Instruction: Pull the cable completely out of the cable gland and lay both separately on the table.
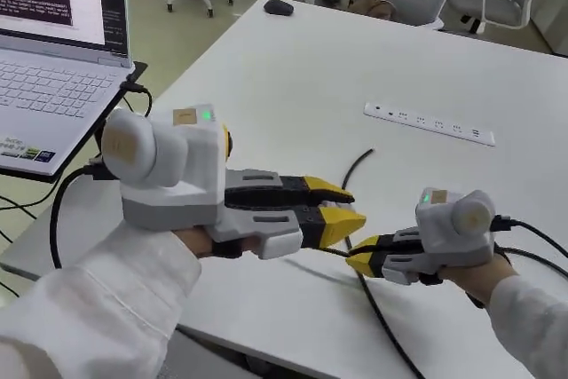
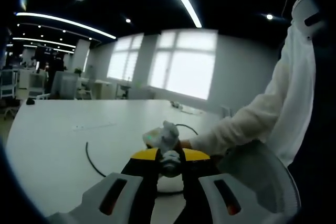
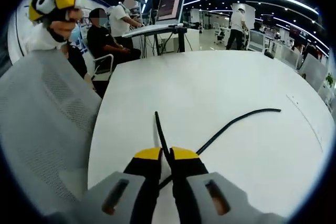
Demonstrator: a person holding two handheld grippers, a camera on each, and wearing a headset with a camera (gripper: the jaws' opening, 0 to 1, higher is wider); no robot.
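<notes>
Separating a thin black round cable (image 3: 220, 132) from a small pale grey cable gland (image 2: 169, 162) above the white table (image 1: 293, 77)
Left gripper (image 1: 355, 206) clenched on the gland; right gripper (image 1: 358, 255) clenched on the cable, whose free length lies on the tabletop. Whether the cable is threaded through the gland cannot be told. Likely faults: cable slipping through the pinch, or the gland twisting free and rolling off the edge

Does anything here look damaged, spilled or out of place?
Nothing stands out. The thin black cable curves loosely over the white table, clamped by the right hand-held gripper; the left hand-held gripper grips a small pale cable gland.
</notes>
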